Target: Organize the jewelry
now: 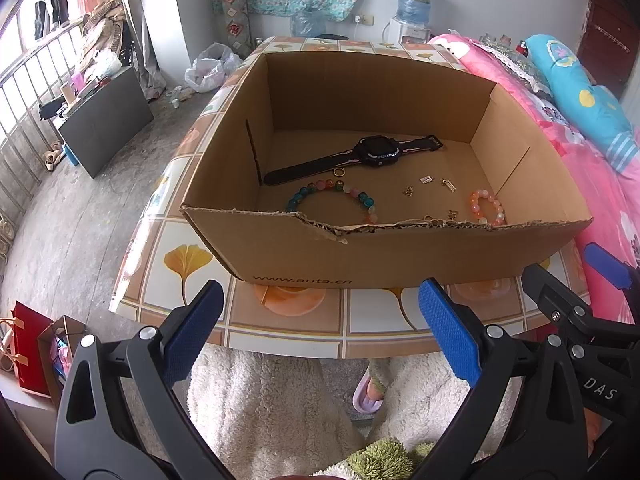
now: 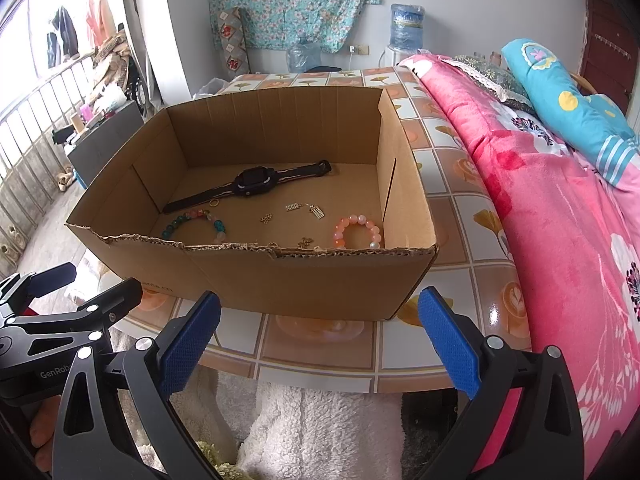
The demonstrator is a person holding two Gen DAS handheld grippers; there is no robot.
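An open cardboard box (image 1: 400, 256) (image 2: 280, 280) stands on a tiled table. Inside lie a black watch (image 1: 360, 154) (image 2: 252, 182), a multicoloured bead bracelet (image 1: 362, 198) (image 2: 218, 226), a pink-orange bead bracelet (image 1: 480, 202) (image 2: 352, 222), a small gold ring (image 1: 339, 172) (image 2: 213, 203) and several small gold charms (image 1: 426, 179) (image 2: 293, 207). My left gripper (image 1: 320, 304) is open and empty, at the table's near edge in front of the box. My right gripper (image 2: 320, 312) is open and empty, beside it; it also shows in the left wrist view (image 1: 568, 276).
The table (image 1: 280, 320) (image 2: 460, 220) has a glossy leaf-pattern cover. A bed with a pink quilt (image 2: 560, 200) borders its right side. A white fluffy rug (image 1: 280, 400) lies below the near edge. A dark cabinet (image 1: 104, 120) stands at the left by a railing.
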